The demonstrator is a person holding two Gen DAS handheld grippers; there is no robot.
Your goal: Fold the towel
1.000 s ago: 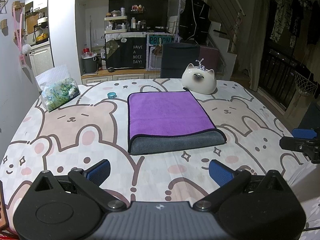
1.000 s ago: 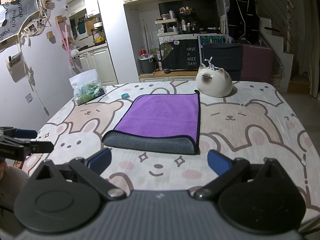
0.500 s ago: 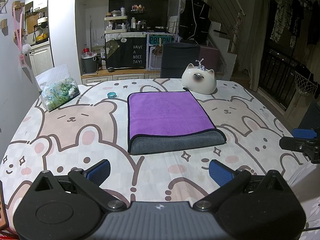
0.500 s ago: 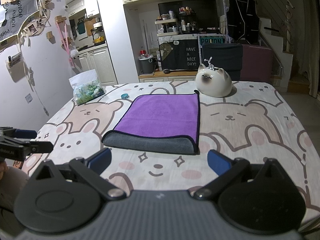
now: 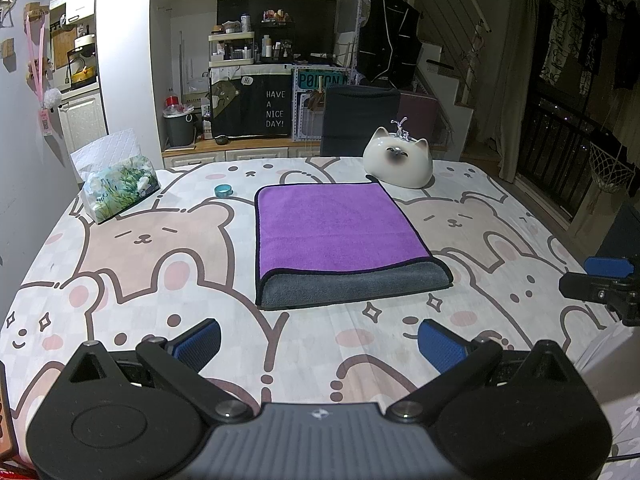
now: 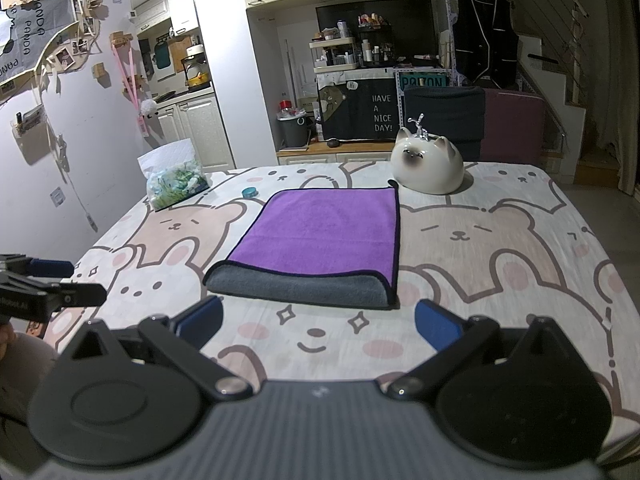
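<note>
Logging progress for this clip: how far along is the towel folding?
Done: the towel lies flat on the table, one fold already in, its grey underside rolled over at the near edge. In hand: nothing; the left tongs and right tongs hover open, short of it. Left: any further fold, if one is wanted.
</note>
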